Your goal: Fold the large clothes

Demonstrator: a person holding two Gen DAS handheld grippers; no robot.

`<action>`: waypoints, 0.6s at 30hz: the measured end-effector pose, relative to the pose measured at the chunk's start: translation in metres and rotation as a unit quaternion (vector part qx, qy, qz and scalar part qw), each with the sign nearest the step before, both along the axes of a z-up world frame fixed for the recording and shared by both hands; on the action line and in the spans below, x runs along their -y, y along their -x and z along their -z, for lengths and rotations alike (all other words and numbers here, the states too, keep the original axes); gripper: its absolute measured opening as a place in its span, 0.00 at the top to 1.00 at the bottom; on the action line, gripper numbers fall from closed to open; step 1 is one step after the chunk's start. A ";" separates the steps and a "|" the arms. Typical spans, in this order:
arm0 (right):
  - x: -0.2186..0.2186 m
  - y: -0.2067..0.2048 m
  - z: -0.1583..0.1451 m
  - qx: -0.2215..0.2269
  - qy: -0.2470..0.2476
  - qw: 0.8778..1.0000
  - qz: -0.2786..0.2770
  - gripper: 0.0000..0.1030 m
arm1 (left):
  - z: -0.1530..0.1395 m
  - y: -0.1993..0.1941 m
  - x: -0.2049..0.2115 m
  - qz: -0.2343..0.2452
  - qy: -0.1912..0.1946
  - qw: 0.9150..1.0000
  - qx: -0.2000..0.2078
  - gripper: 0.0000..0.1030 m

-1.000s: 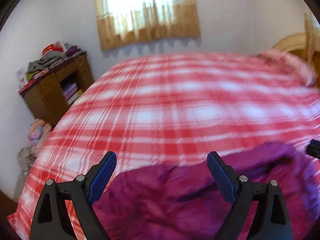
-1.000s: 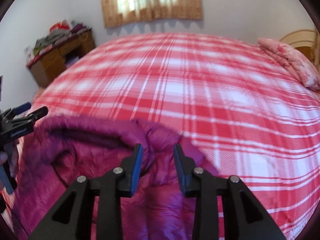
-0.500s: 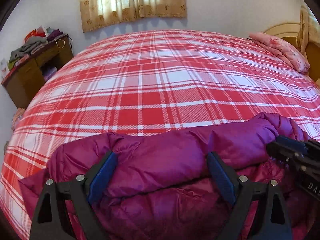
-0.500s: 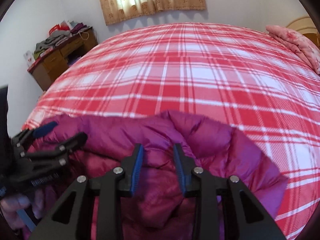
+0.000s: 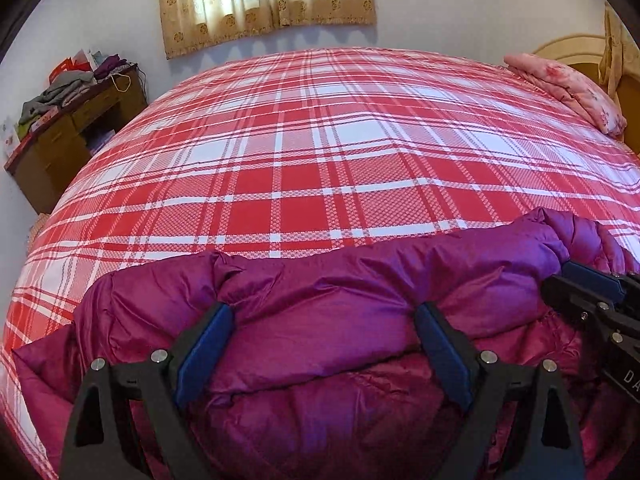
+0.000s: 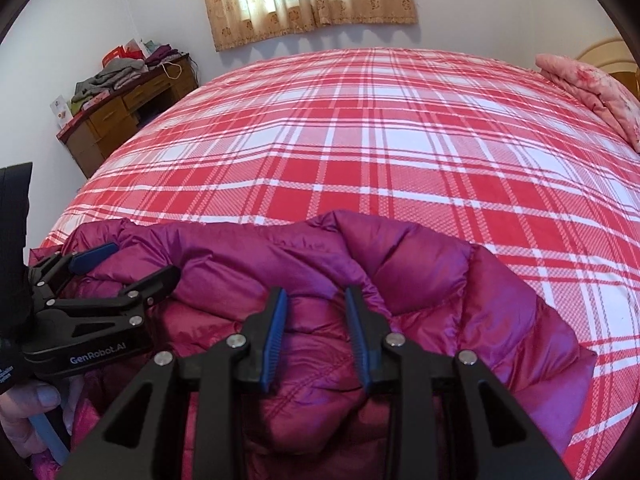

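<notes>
The left gripper [image 5: 322, 320] hung over the near edge of the bed, its two blue-padded fingers [image 5: 204, 350] spread wide apart with a thick rolled fold of a magenta puffer jacket [image 5: 360, 288] lying between them; the pads did not appear to press on the cloth. The jacket lay bunched on the red and white plaid bedspread [image 5: 320, 152] at the near edge of the bed, its shiny quilted fabric doubled over itself in a long ridge. To the right of that ridge, the right gripper [image 6: 316, 316] pointed down at the same jacket with its fingers much closer together, and a raised pleat of the jacket sat between the blue pads [image 6: 274, 332]; whether they truly pinched it could not be told for sure, though the cloth looked gathered there. In the right wrist view the left gripper [image 6: 132, 264] showed from the side, held by a person's hand [image 6: 28, 412] in a dark sleeve. Beyond the bed on its left side stood a wooden desk [image 5: 68, 140] piled with folded clothes. Behind the bed a beige patterned curtain [image 5: 268, 0] covered a bright window. At the bed's far right corner lay a pink floral pillow [image 5: 568, 88], beside a pale curved headboard [image 5: 576, 46].
</notes>
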State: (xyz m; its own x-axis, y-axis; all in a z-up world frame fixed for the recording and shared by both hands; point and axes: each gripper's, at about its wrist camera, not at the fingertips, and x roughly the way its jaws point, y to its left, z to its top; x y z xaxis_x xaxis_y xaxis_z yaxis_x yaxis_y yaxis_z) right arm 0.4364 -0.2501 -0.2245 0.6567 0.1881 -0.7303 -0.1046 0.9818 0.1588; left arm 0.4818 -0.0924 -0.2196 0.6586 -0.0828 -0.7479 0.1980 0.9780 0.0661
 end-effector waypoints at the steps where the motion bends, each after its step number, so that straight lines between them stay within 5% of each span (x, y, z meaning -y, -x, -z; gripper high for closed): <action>1: -0.001 0.000 0.000 0.000 0.003 1.000 0.000 0.68 | 0.000 0.000 0.000 0.000 0.000 1.000 0.000 0.09; 18: -0.004 -0.002 0.003 -0.001 0.016 1.000 0.003 0.68 | 0.002 -0.002 0.002 -0.001 -0.004 1.000 -0.002 0.08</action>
